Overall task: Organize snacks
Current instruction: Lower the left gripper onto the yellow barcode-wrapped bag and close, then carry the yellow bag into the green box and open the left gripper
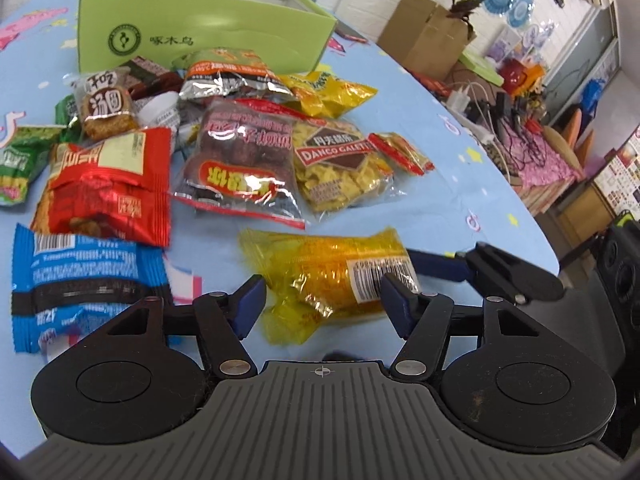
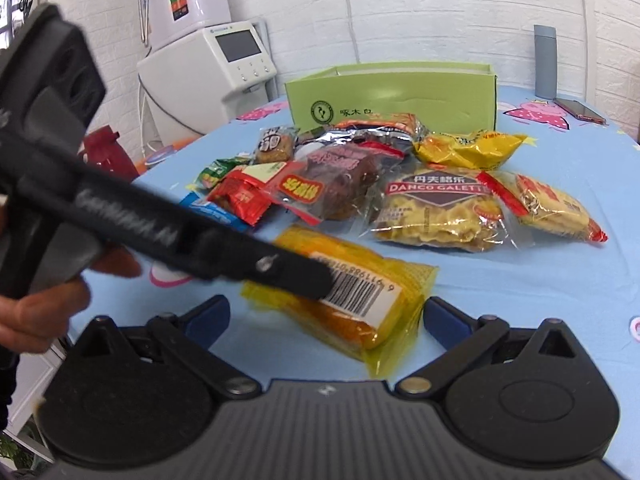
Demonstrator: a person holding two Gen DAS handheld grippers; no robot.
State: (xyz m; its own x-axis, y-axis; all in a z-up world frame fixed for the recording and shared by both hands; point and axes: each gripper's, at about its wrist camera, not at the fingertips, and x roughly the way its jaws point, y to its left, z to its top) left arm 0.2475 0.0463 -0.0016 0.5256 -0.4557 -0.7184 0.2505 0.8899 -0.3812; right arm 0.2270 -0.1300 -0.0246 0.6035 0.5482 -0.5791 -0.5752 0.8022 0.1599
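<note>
A: Which step? Where's the yellow packet?
B: Picking; it lies at six o'clock of the snack pile, between the left hand-held gripper's half-open jaws, unpinched; right hand-held gripper gapes empty.
A: Next?
B: Probably close, lift toward the green box at twelve.

Green open cardboard box at 12 o'clock on table; snack packets heaped before it; yellow barcoded packet nearest, 6 o'clock.

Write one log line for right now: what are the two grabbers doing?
left gripper: around yellow snack pack, grip unclear | right gripper: open, near same pack | green box: behind snack pile, open top
</note>
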